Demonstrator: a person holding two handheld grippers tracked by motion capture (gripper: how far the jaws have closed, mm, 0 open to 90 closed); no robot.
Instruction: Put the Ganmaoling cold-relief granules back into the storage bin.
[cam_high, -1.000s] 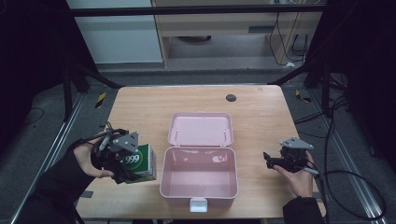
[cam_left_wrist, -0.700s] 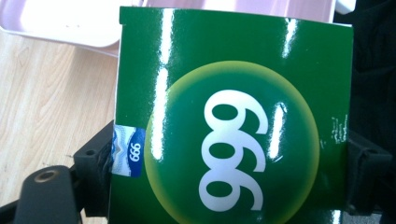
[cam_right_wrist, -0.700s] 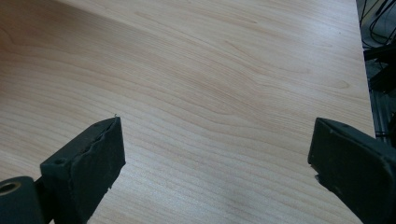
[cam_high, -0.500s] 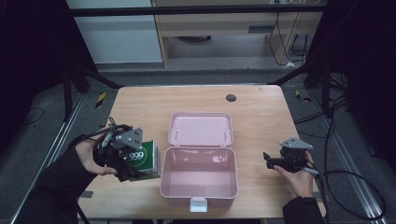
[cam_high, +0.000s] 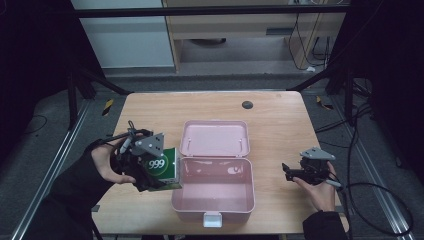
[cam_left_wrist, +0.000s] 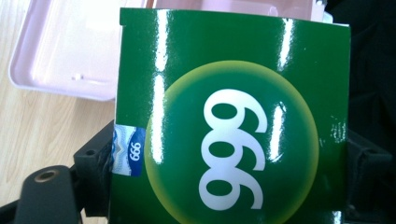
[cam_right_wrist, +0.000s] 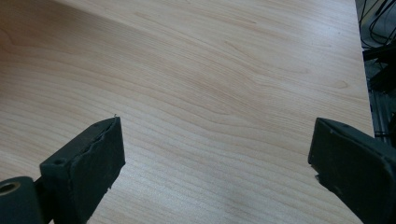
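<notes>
A light wooden table (cam_high: 280, 120) stands in a dim workshop, and an open pink plastic case (cam_high: 214, 197) sits at its near edge with the lid laid back. The left gripper (cam_high: 150, 167) has its fingers pinching a glossy green box printed "999" (cam_left_wrist: 233, 116), which hangs just beside the case's left wall, clear of the table. The right gripper (cam_high: 295, 173) rests well apart on the far side of the case, fingers (cam_right_wrist: 88, 158) spread over bare wood. The slick carton could slide in the fingers (the grip looks to be on its lower part only), or its corner could catch the case rim and tilt it out.
</notes>
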